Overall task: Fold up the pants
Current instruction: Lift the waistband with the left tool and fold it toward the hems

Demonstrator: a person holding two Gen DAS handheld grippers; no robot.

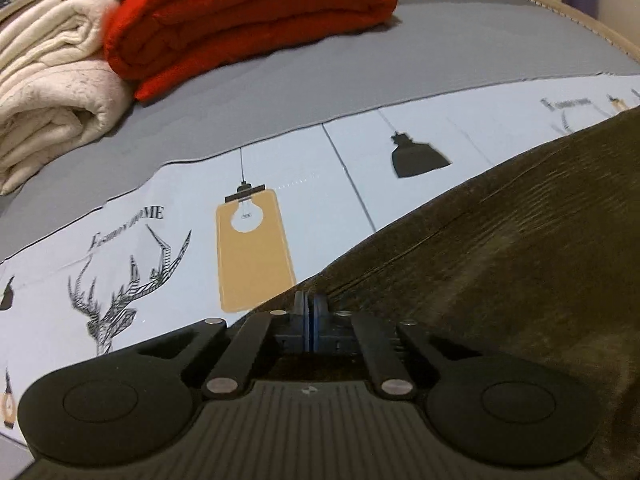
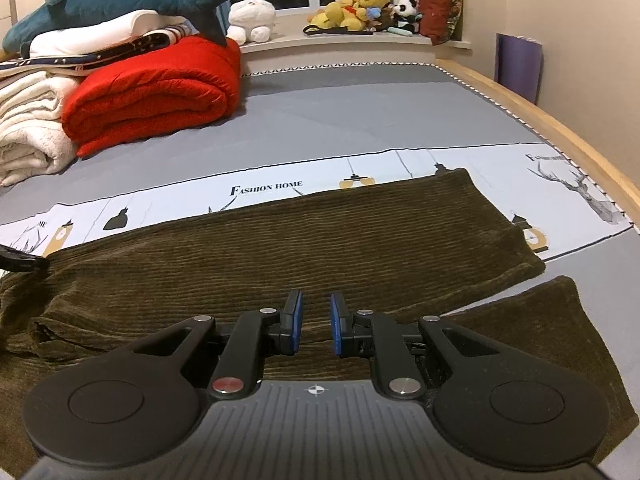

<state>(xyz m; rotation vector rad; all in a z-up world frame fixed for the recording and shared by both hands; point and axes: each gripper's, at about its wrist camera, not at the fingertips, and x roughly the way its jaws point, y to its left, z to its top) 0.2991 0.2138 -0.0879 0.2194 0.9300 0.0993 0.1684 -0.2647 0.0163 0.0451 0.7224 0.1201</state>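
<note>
Olive-brown corduroy pants [image 2: 320, 236] lie spread on the bed, both legs reaching to the right, the far leg [image 2: 460, 208] lying apart from the near leg [image 2: 552, 320]. My right gripper [image 2: 316, 320] hovers just over the middle of the pants, its blue pads open and empty. In the left wrist view my left gripper [image 1: 309, 312] is shut on the edge of the pants [image 1: 500, 260], which stretch away to the right. A dark part of the left gripper [image 2: 20, 262] shows at the far left edge of the right wrist view.
A folded red blanket [image 2: 156, 92] and cream blankets [image 2: 28, 128] are stacked at the back left, with a plush shark [image 2: 120, 4] on top. Soft toys [image 2: 356, 6] line the window sill. The bed's wooden edge [image 2: 580, 136] runs along the right.
</note>
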